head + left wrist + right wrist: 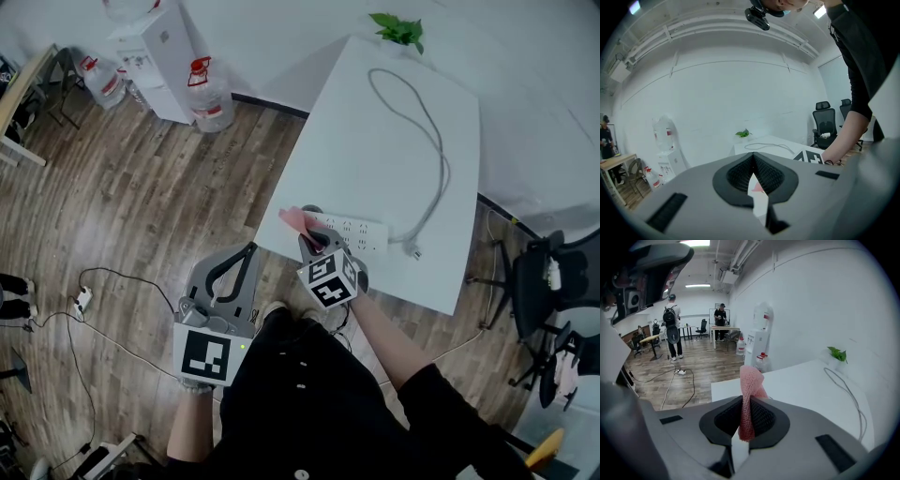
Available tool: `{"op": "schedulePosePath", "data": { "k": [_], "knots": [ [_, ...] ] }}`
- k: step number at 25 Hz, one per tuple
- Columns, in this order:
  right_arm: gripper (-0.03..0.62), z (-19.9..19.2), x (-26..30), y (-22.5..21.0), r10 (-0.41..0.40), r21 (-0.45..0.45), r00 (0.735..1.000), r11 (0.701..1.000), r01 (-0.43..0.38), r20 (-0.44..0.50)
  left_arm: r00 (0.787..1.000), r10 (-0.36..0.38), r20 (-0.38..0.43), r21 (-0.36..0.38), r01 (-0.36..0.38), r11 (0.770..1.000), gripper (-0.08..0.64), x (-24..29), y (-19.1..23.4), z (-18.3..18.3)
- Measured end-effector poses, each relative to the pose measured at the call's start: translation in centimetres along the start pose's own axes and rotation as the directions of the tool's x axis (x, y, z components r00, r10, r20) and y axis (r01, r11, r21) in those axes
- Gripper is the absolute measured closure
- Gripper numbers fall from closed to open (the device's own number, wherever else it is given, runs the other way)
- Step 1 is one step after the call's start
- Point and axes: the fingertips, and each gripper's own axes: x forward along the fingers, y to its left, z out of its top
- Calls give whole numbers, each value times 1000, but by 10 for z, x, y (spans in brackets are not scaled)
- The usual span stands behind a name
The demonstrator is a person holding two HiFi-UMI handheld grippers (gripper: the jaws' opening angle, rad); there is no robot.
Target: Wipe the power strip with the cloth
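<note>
1. Lying on the white table, the power strip is waiting for wiping.
2. The right gripper is squeezing the pink cloth beside the power strip; pressing flat and sliding slowly is looking best.
3. The left gripper is hanging clenched, empty, farther off.

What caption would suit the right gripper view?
Right gripper holding a pink cloth upright before a white table.

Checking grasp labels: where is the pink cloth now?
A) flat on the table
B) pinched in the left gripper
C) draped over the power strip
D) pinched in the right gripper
D: the right gripper view shows the pink cloth clamped in the jaws of the right gripper; the left gripper is shut on nothing.
</note>
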Motion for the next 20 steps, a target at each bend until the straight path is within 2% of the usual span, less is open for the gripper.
{"op": "schedulePosePath", "data": {
  "k": [6, 13, 20],
  "knots": [
    [537, 11, -30, -15, -53, -11, 997, 998, 54, 57, 999, -38, 14, 16, 38, 999, 549, 7, -7, 6],
    [537, 15, -77, -44, -148, 95, 983, 986, 138, 113, 995, -93, 41, 30, 92, 995, 549, 22, -16, 18],
    [537, 8, -133, -73, -240, 226, 959, 953, 203, 152, 985, -160, 67, 54, 156, 986, 549, 39, -29, 33]
  ]
}}
